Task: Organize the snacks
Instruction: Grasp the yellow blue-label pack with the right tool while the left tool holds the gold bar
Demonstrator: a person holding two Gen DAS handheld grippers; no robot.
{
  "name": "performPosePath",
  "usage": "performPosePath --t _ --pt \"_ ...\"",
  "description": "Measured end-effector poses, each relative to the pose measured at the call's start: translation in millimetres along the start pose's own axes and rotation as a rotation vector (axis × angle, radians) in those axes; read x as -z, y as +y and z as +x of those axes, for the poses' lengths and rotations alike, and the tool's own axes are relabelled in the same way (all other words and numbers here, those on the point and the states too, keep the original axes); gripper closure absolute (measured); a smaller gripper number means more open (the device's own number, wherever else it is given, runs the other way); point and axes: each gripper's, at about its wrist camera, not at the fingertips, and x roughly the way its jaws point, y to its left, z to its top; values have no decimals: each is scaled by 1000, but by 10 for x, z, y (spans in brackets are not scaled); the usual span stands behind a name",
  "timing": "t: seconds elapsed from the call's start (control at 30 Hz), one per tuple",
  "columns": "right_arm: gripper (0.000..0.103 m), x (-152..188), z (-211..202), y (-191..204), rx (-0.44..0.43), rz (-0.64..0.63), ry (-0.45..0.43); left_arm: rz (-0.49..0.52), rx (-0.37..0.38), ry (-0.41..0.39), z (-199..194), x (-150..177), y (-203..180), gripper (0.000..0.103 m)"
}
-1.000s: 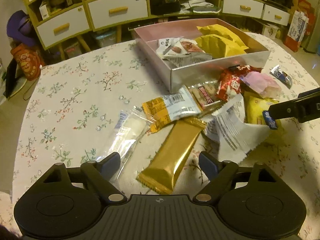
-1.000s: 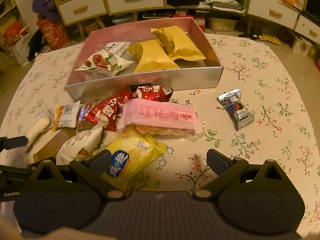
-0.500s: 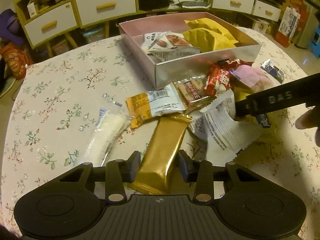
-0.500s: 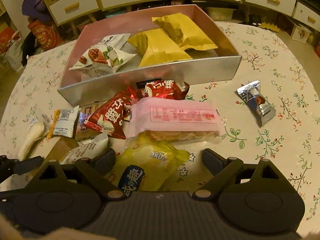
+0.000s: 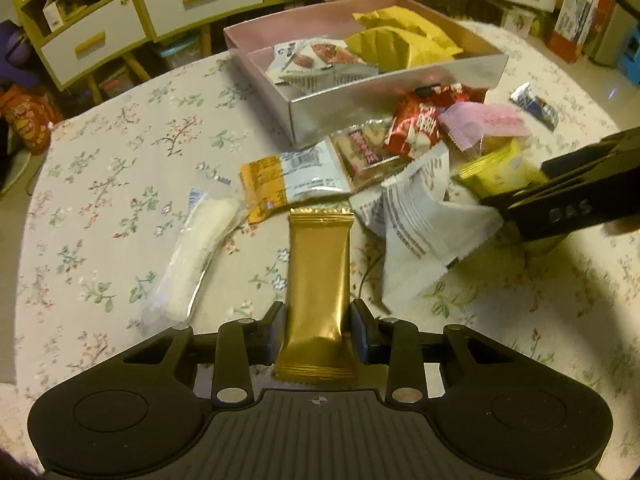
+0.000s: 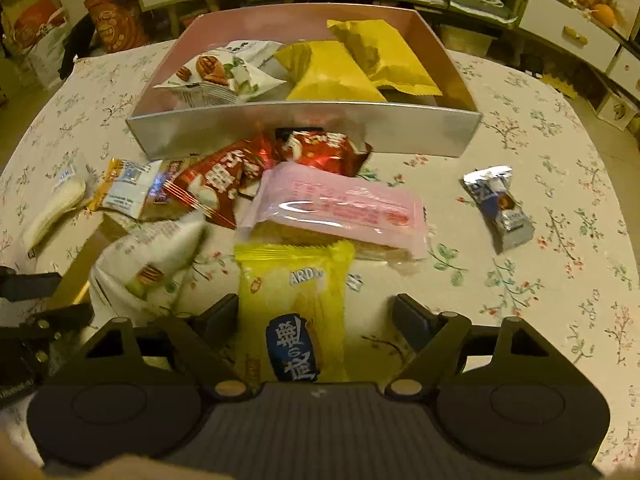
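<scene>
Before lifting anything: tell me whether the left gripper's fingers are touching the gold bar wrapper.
Touching. The left wrist view shows the left gripper closing on the gold bar wrapper, both fingers against the wrapper's edges with no gap showing.

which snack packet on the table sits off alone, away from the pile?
The small silver and blue packet. It lies by itself on the tablecloth, right of the pink packet; the other loose snacks overlap or touch.

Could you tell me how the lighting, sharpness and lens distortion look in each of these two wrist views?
Left wrist view: dim amber light, fisheye-curved table edge, gold bar sharp, the other tool's arm slightly soft. Right wrist view: same warm cast, glare on the pink packet, motion blur on the white packet.
</scene>
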Motion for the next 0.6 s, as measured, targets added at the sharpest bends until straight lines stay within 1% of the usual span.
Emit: performPosePath --t 0.1,0.23,0.47,0.6 --pt "27 -1 4 -89 7 7 2 10 -30 -3 -8 9 -42 70" --pt "29 24 -7 -131 8 7 6 -18 -34 -34 3 15 -41 68" --pt "32 54 -28 -81 10 -26 0 -155 15 -63 44 -5 98 66" --pt "37 73 -60 -44 6 -55 -4 -134 -2 -70 44 -5 60 66"
